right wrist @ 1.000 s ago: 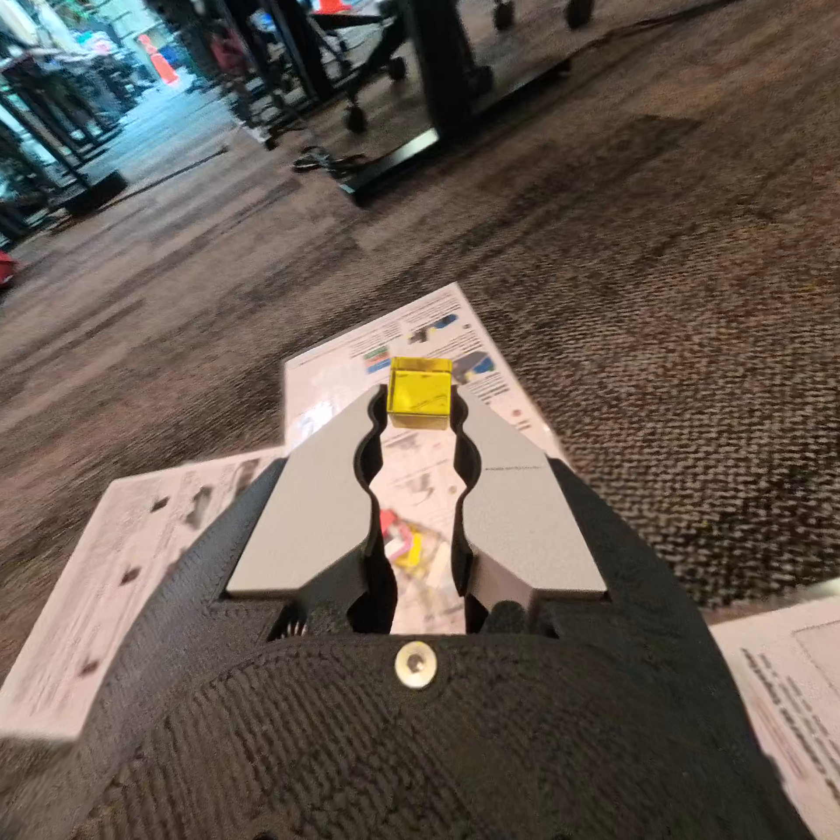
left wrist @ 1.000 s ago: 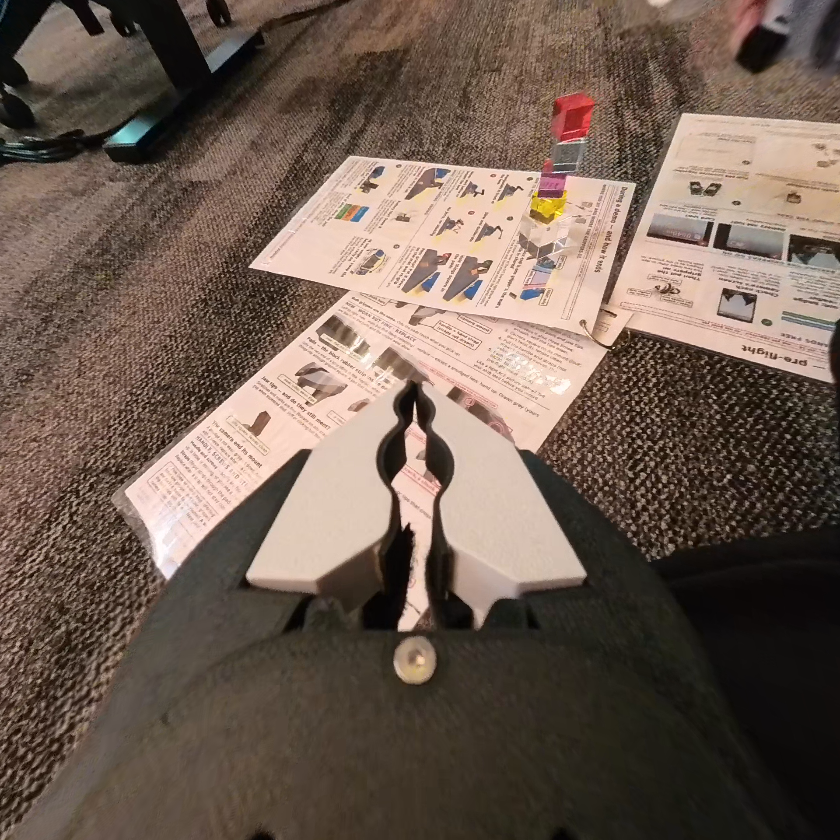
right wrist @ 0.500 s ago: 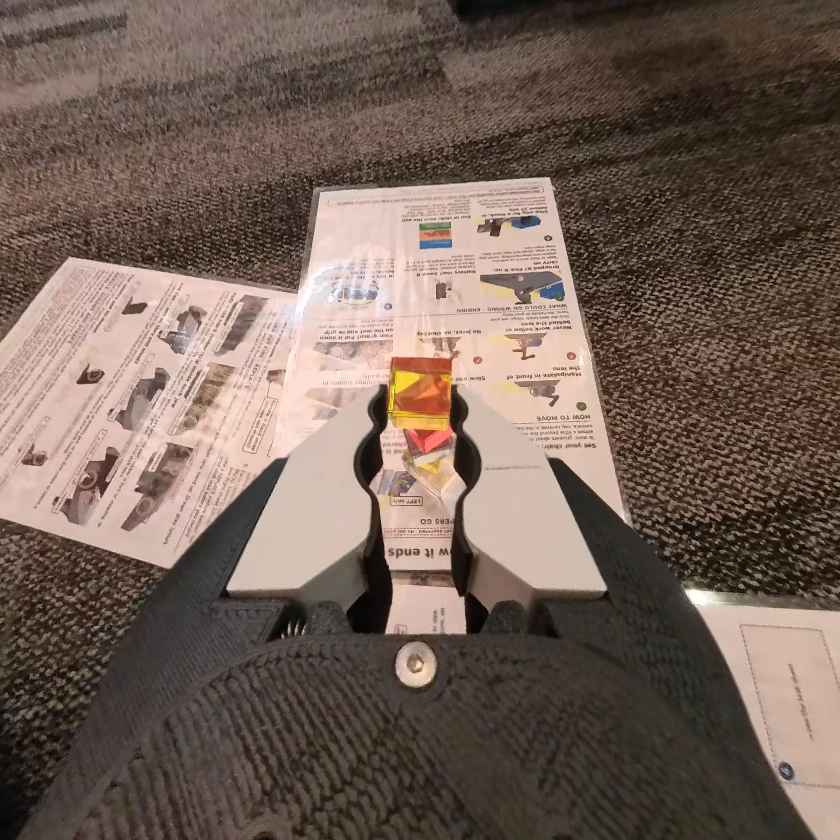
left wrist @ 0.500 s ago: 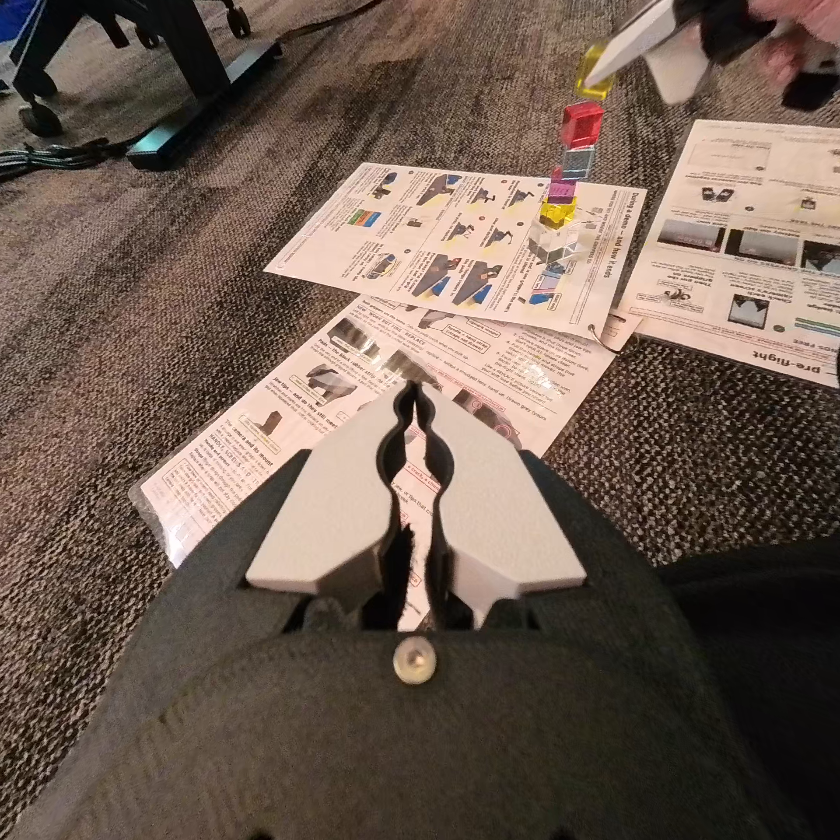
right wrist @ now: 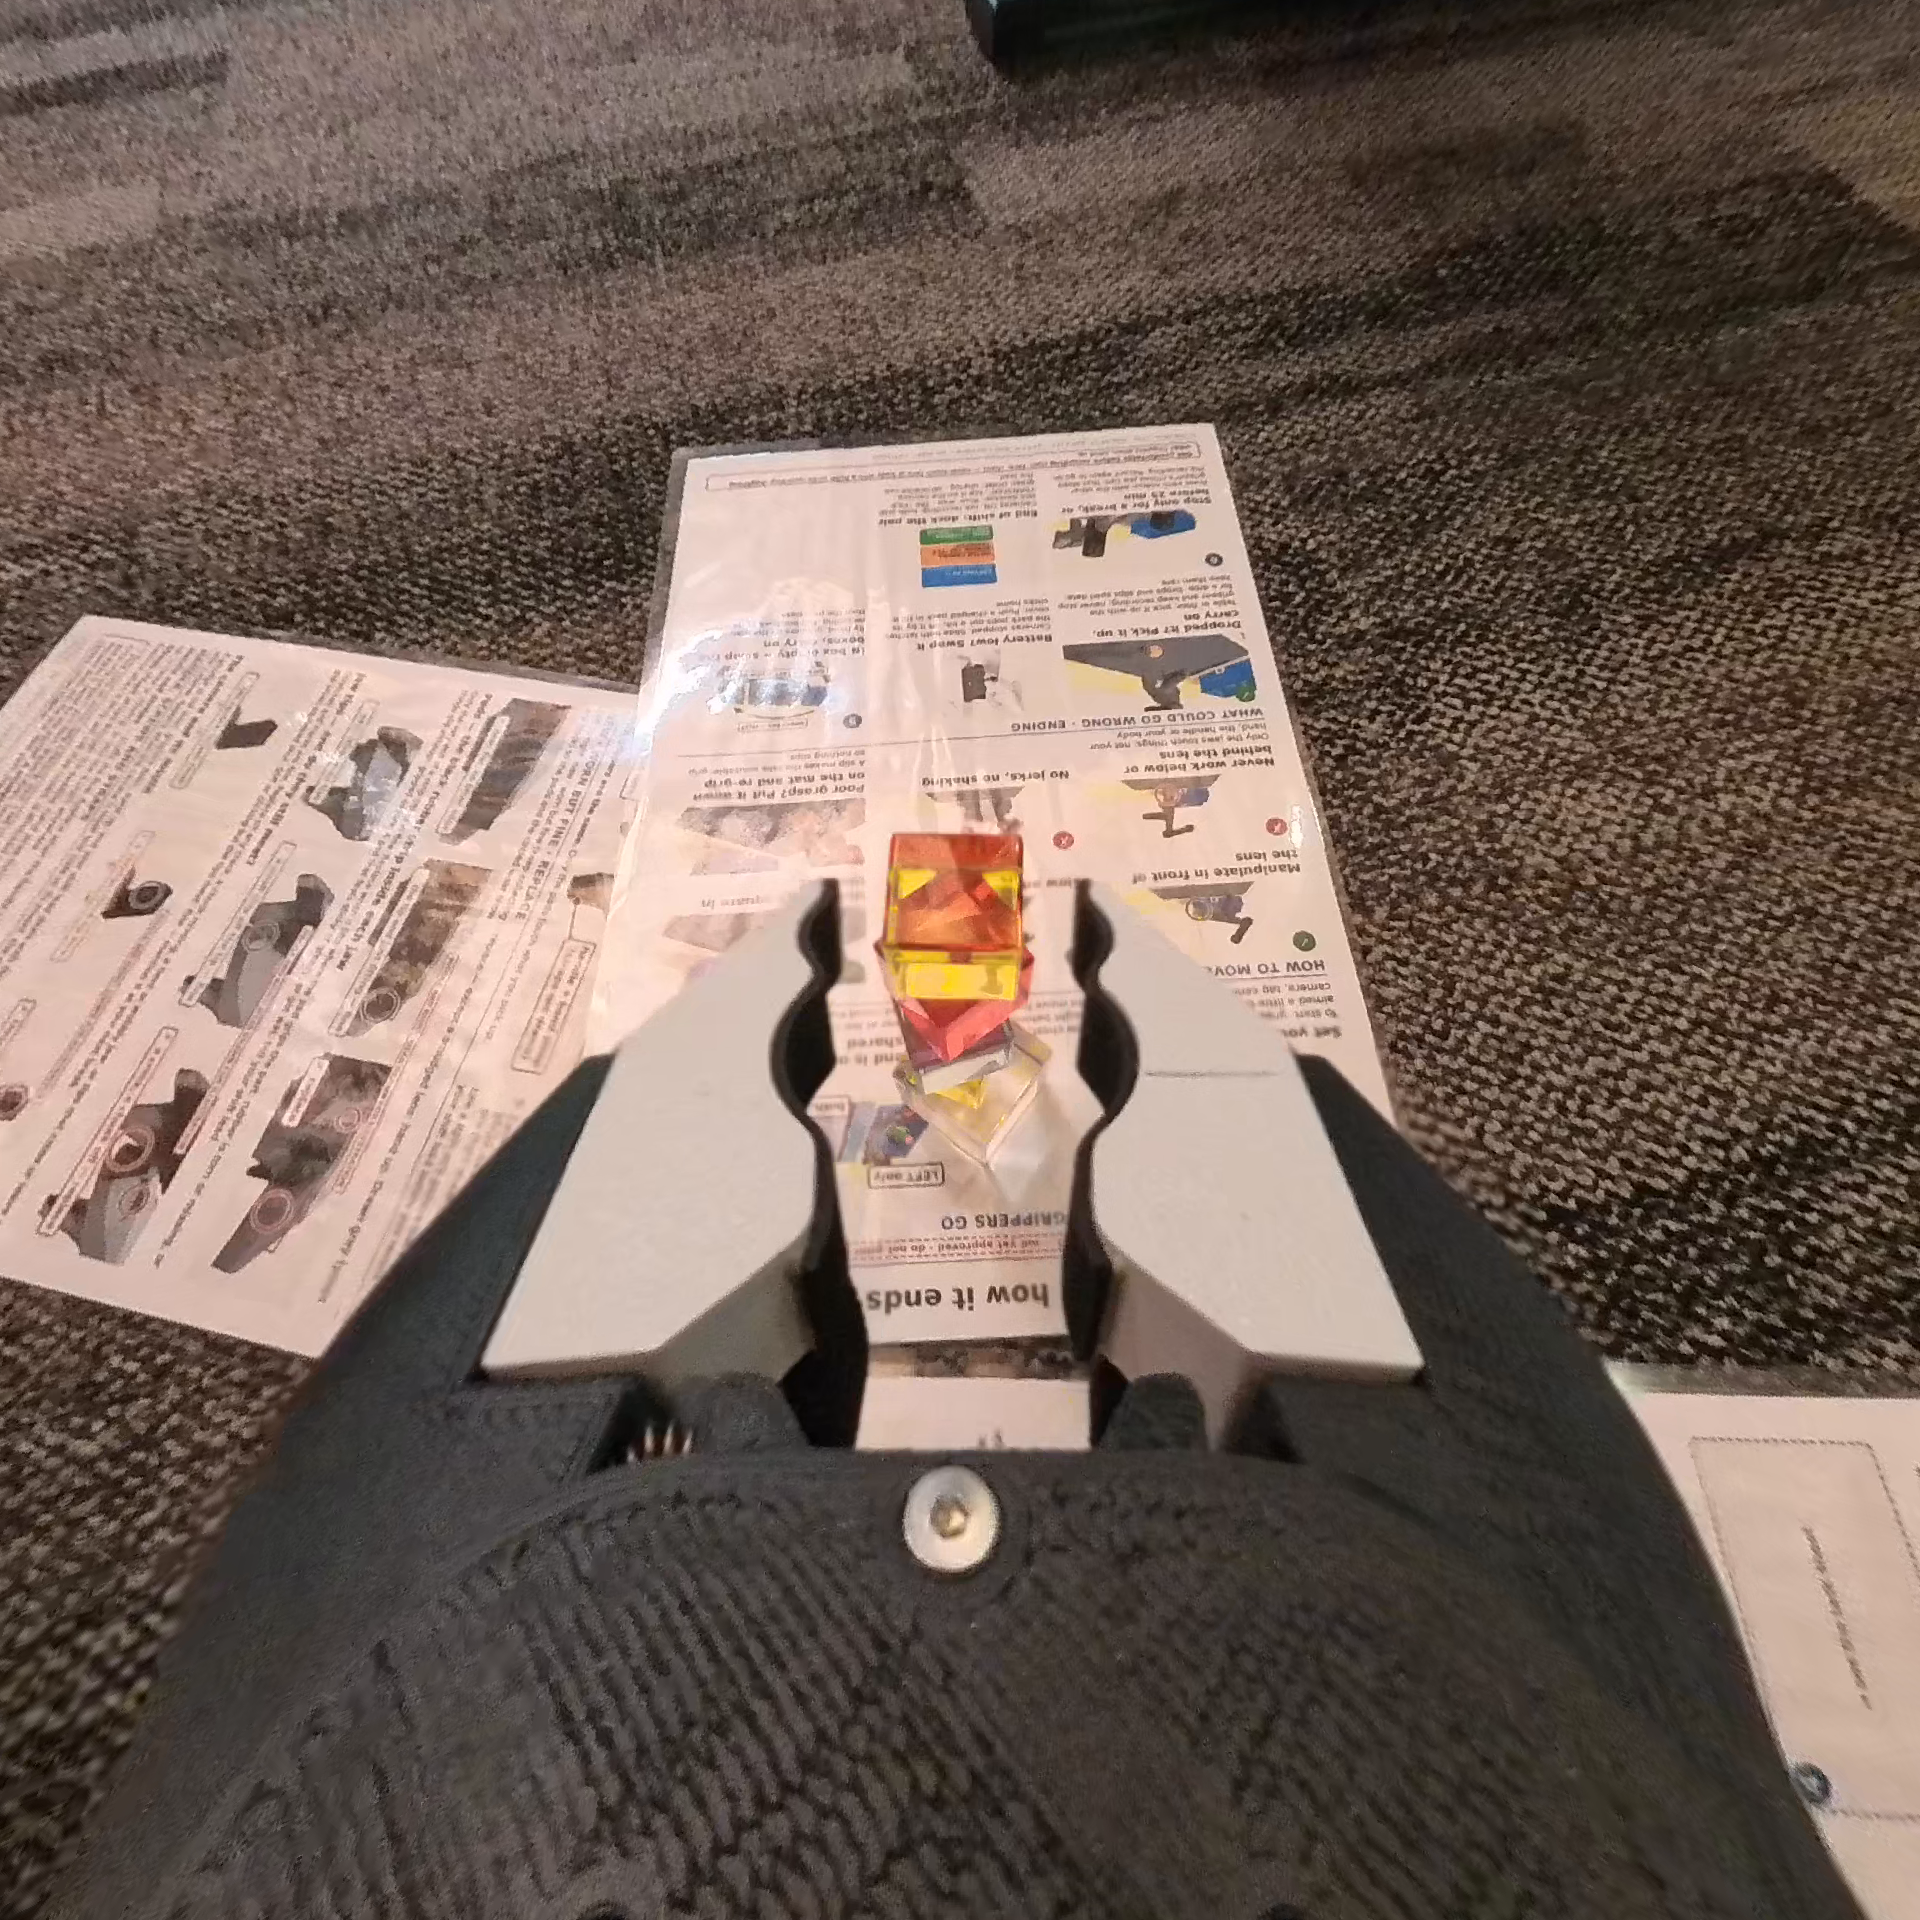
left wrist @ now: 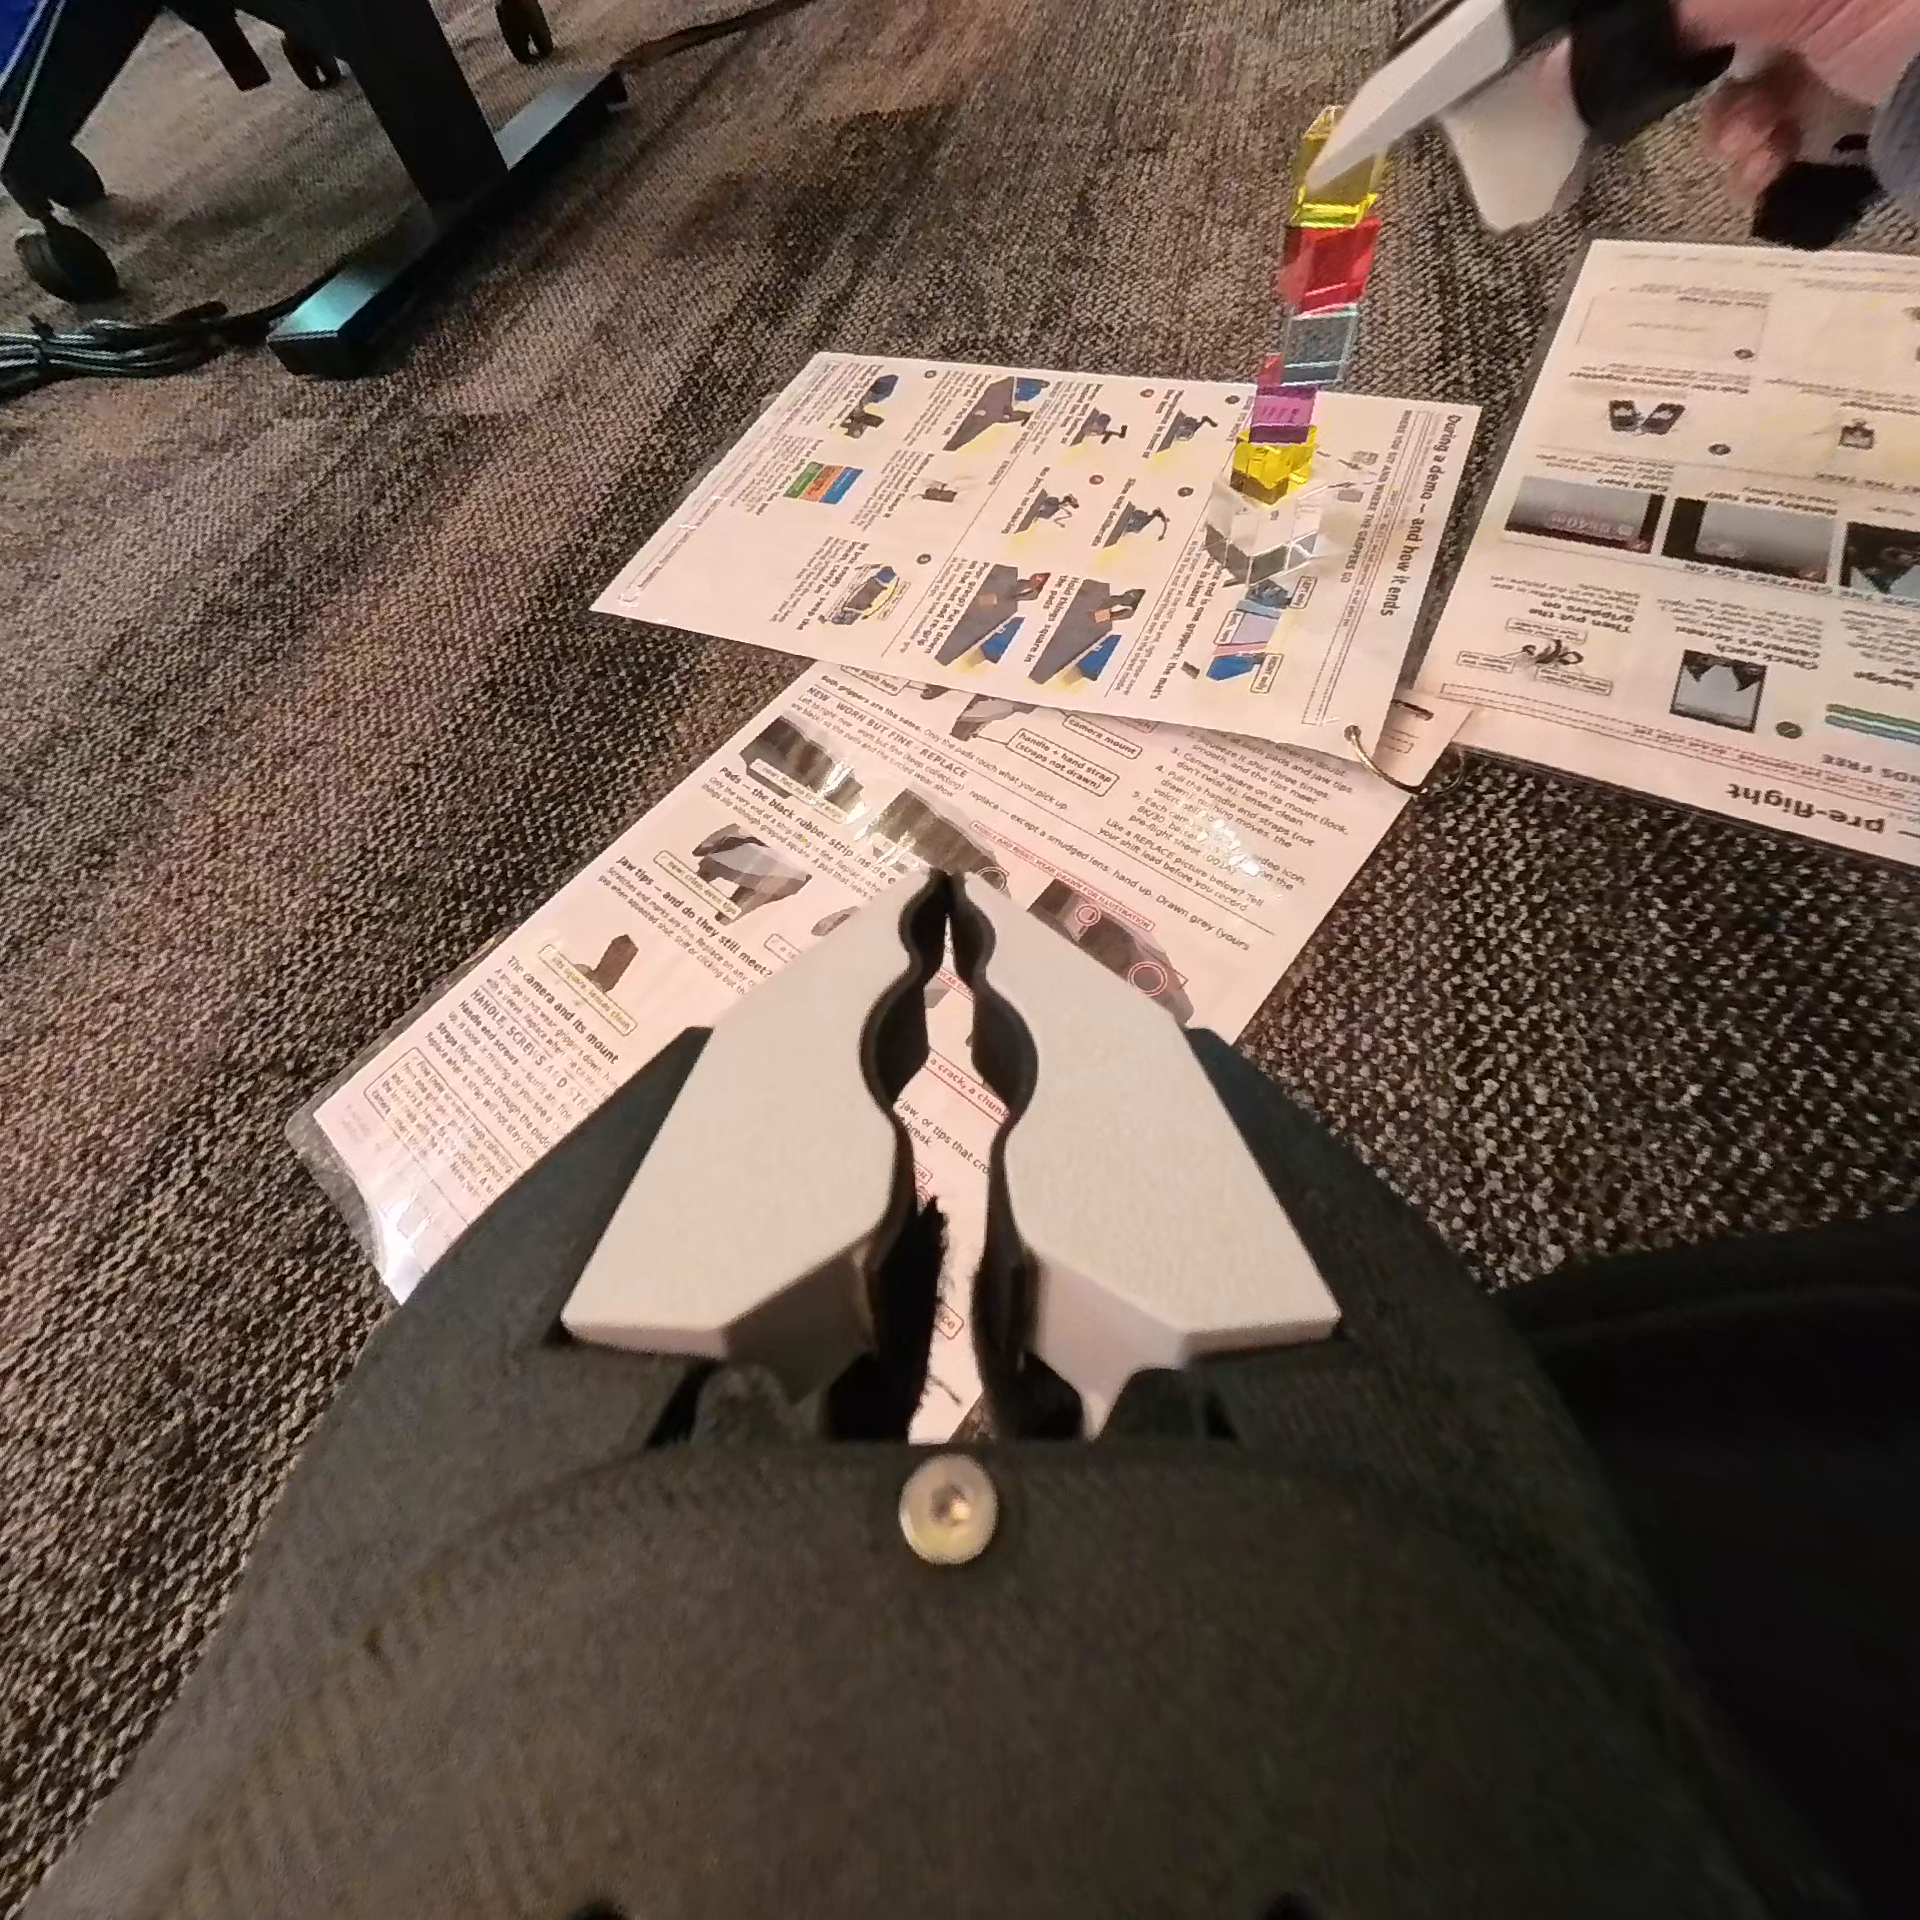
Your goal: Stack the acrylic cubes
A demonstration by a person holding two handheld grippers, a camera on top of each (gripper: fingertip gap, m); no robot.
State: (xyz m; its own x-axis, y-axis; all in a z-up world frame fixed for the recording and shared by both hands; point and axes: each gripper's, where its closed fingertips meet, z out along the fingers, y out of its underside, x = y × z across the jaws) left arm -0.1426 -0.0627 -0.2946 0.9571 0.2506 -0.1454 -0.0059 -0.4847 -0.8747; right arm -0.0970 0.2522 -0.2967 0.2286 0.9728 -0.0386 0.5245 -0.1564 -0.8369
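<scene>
A tower of see-through cubes point(left wrist: 1299, 416) stands on a laminated sheet point(left wrist: 935, 499) on the carpet. From the bottom it has a large clear cube point(left wrist: 1273, 540), then yellow, magenta, clear and red point(left wrist: 1330, 265) cubes, with a yellow cube point(left wrist: 1335, 192) on top. In the right wrist view my right gripper point(right wrist: 951, 894) is open around that top yellow cube point(right wrist: 956, 914). A gap shows between each pad and the cube, which rests on the red cube point(right wrist: 956, 1023). My left gripper point(left wrist: 943, 883) is shut with its tips together and nothing between them. It hovers over a nearer sheet point(left wrist: 644, 1039), well short of the tower.
A third laminated sheet point(left wrist: 1714, 520) lies at the right, joined by a metal ring point(left wrist: 1392, 774). A black desk foot point(left wrist: 436, 281) and cables point(left wrist: 94, 348) lie at the far left on the grey carpet point(left wrist: 312, 727). A person's hand point(left wrist: 1787, 114) holds the right gripper.
My right gripper brought the yellow cube down onto the red cube at the tower's top, then opened its jaws off it. My left gripper stayed shut and nearly still.
</scene>
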